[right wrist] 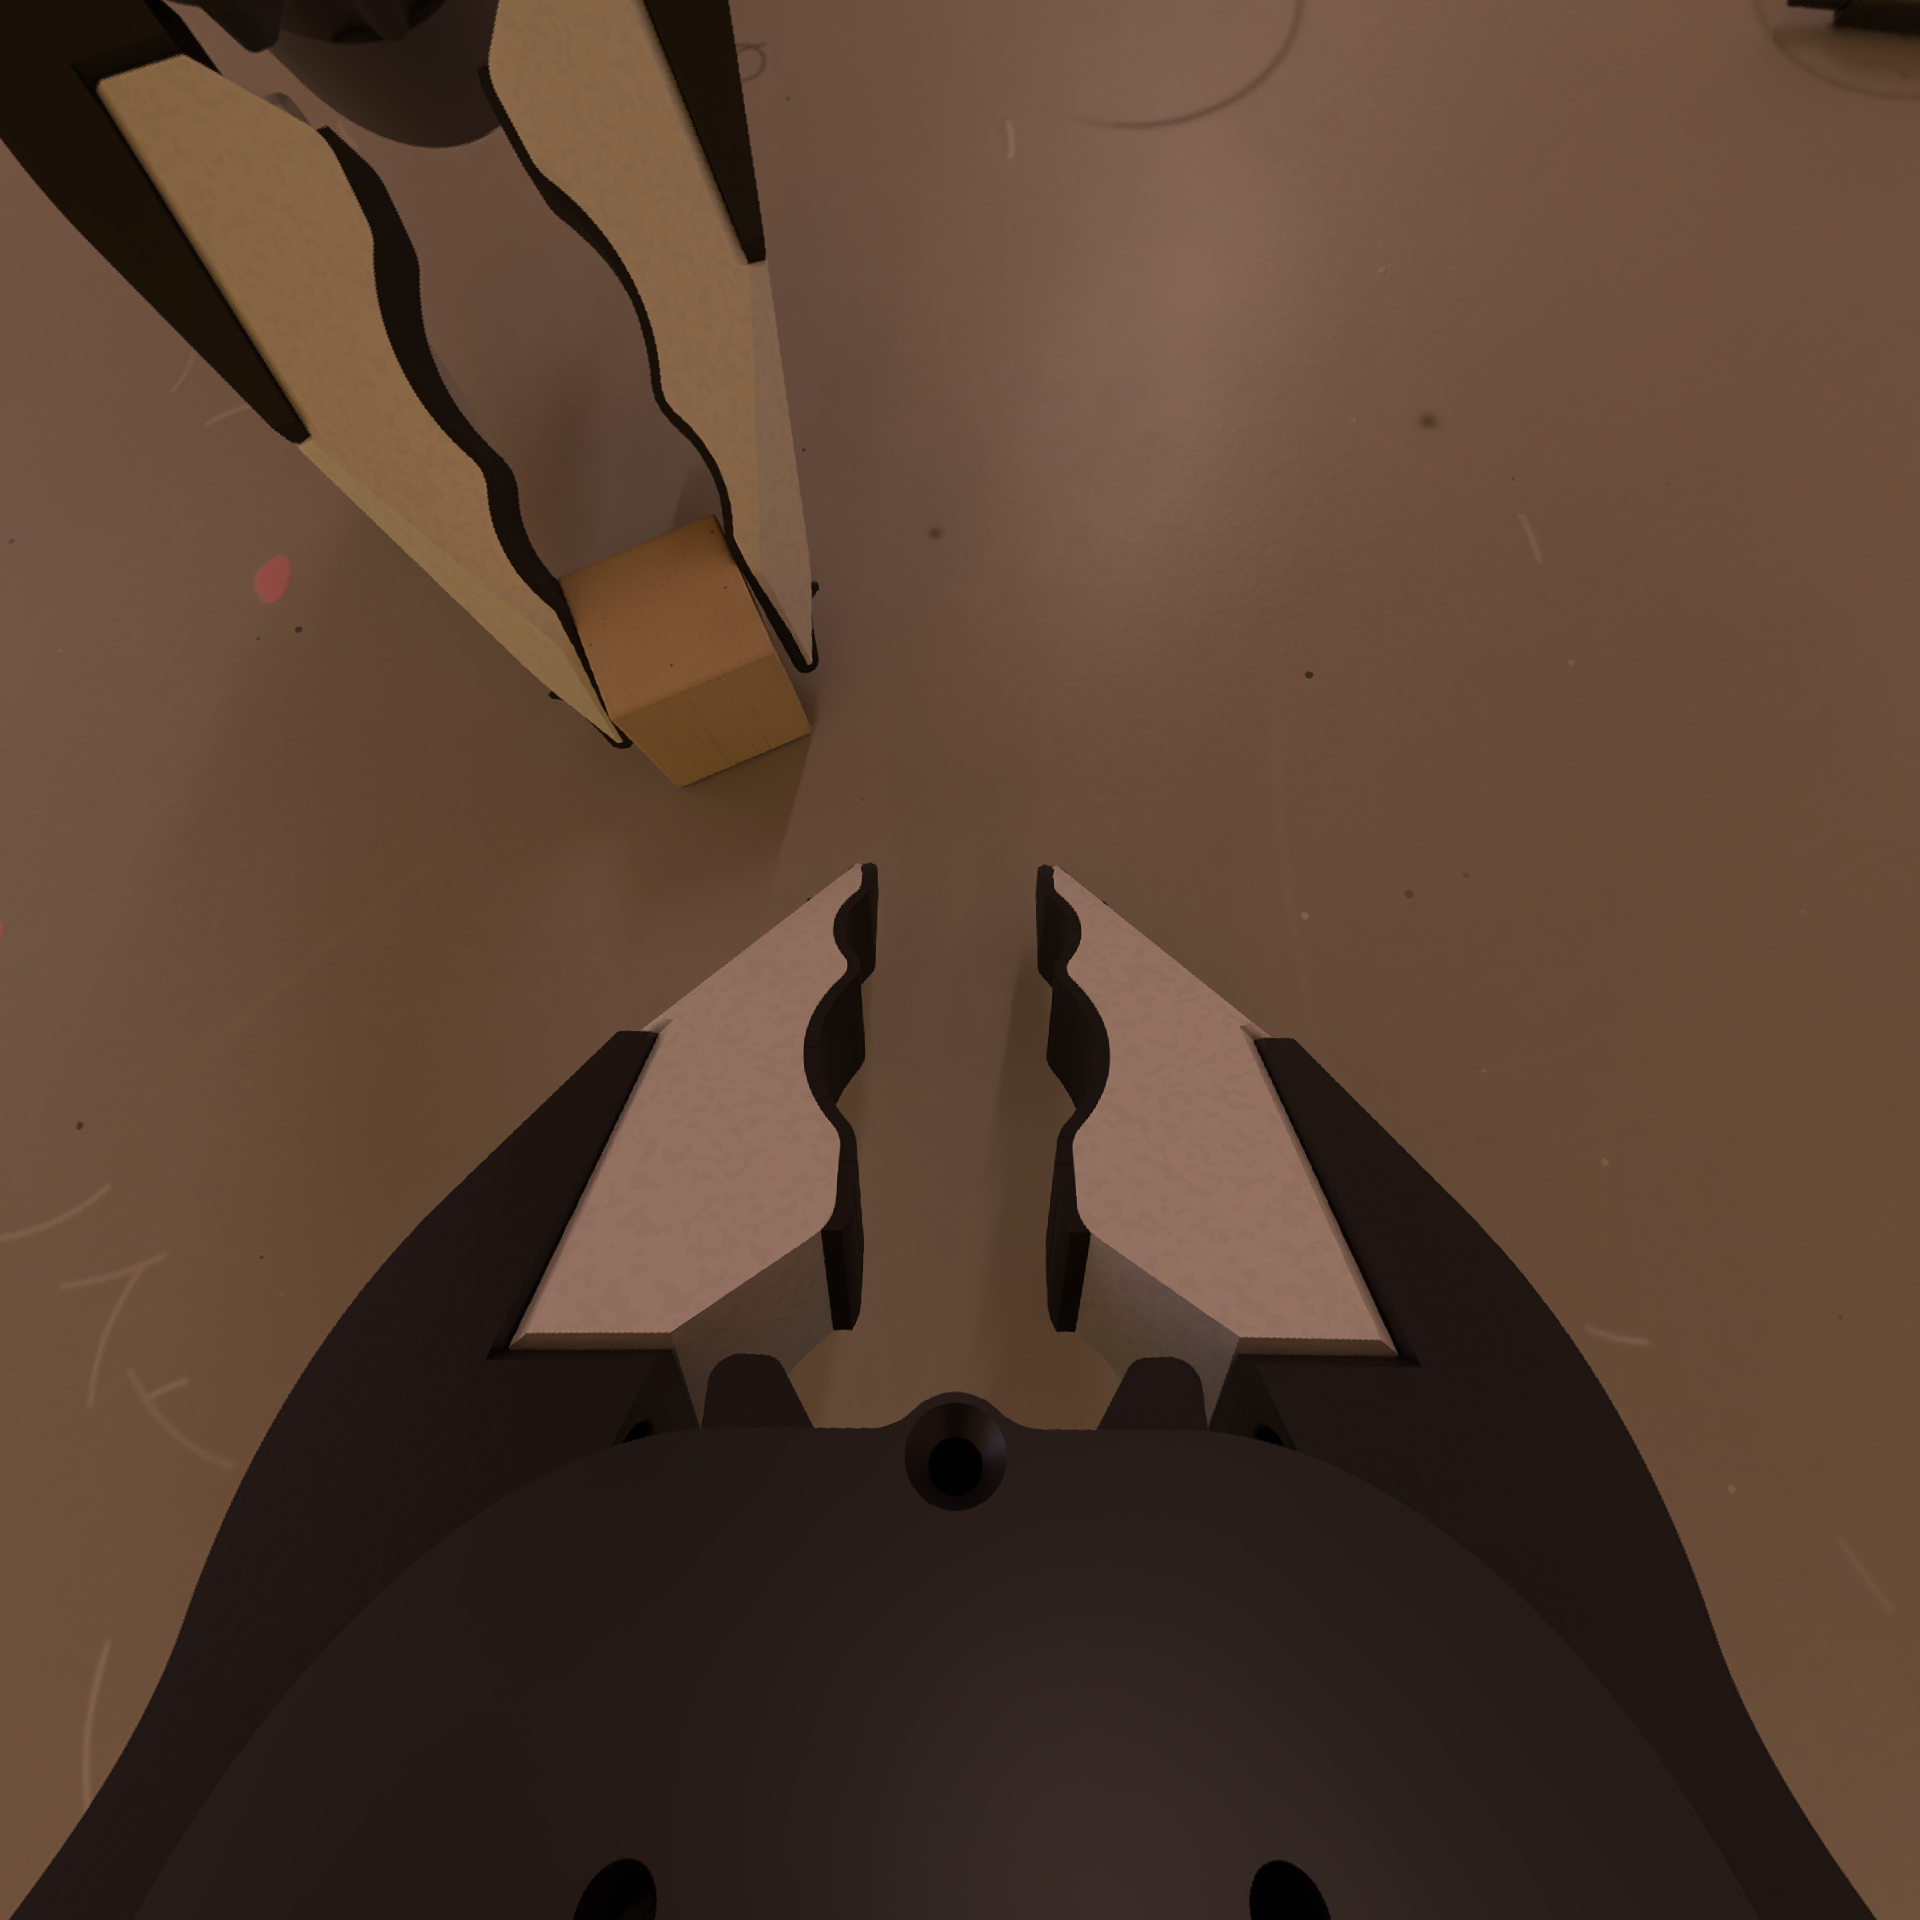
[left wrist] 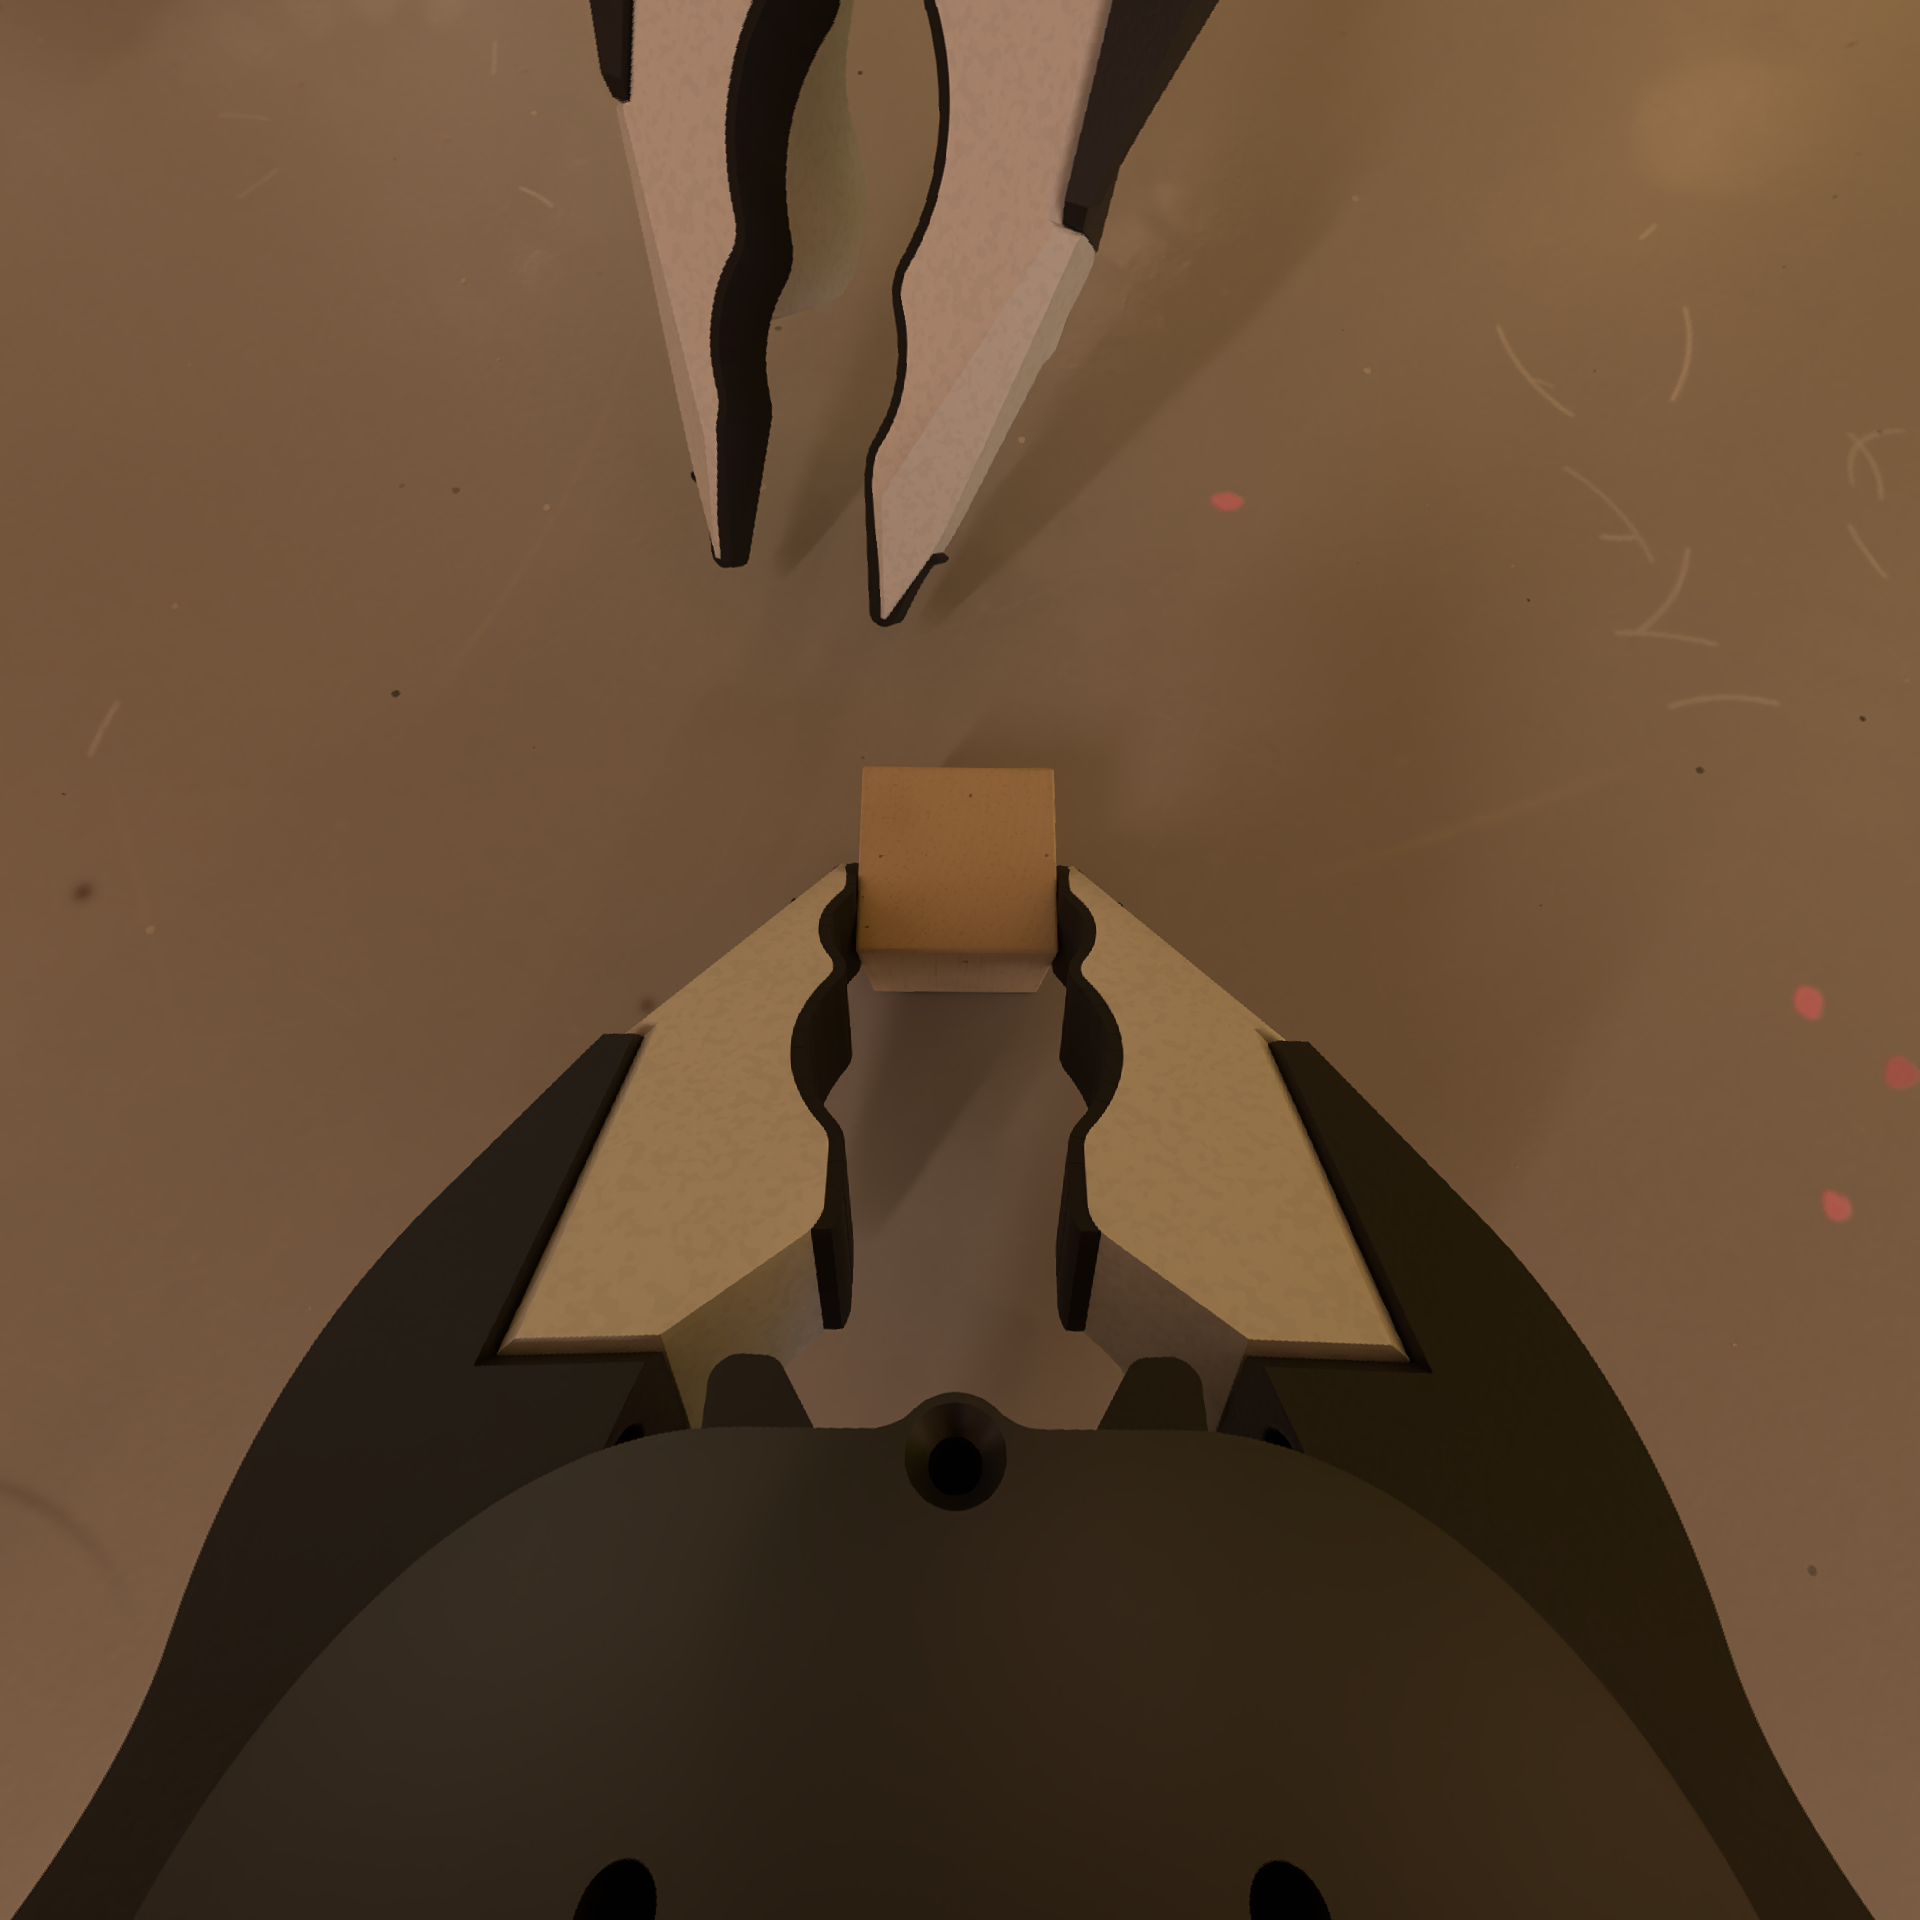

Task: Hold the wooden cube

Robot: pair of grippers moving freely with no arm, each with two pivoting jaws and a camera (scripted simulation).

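The left gripper is clamping the wooden cube between its fingertips. The right gripper is hovering at the cube's twelve o'clock in the left wrist view, its jaws narrowly parted and gripping nothing.

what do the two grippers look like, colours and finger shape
Both have a rounded dark brown-black body with a small round hole at its front edge. The left gripper has tan-yellow tapered fingers with wavy black inner pads. The right gripper has the same shape, with pale pinkish-grey fingers.

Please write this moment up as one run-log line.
left gripper: shut on wooden cube at fingertips | right gripper: open, empty, apart from cube | surface: scuffed brown table
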